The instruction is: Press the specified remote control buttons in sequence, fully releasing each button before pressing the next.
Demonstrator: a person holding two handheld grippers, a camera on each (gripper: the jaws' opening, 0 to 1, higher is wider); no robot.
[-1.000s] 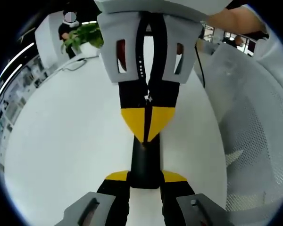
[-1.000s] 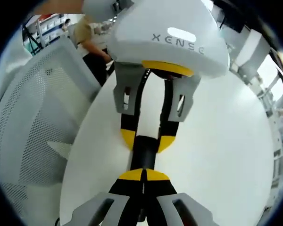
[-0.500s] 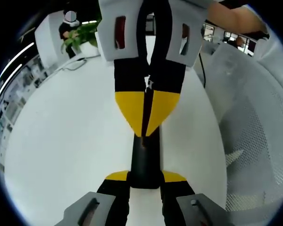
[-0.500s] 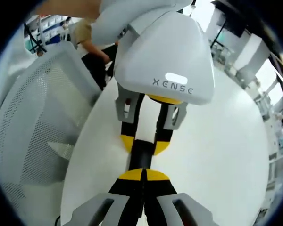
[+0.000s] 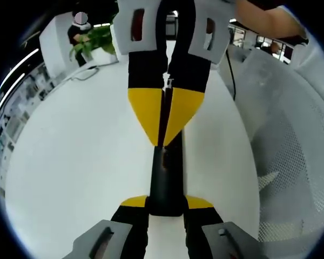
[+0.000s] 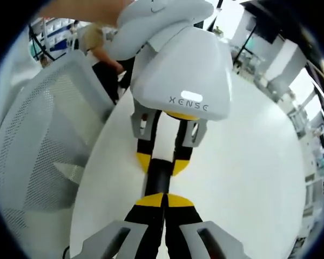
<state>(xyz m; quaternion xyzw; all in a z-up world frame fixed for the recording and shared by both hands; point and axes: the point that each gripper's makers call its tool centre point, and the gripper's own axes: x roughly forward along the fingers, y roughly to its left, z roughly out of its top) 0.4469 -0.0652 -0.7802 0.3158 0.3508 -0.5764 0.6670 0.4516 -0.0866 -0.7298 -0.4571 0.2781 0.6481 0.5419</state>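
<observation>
Remote control (image 5: 165,181), a slim black bar, lies clamped between the left hand-held gripper (image 5: 166,204) jaws on the white surface (image 5: 70,162). Right hand-held gripper (image 6: 163,200), jaws together, rests its yellow tips on the remote's far end. White mesh chair (image 6: 38,156) stands beside.

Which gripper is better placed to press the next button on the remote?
Right, probably. The right gripper is shut, its joined tips over the dark remote. The left gripper is clamped on the remote's end, holding it, so it isn't free.
</observation>
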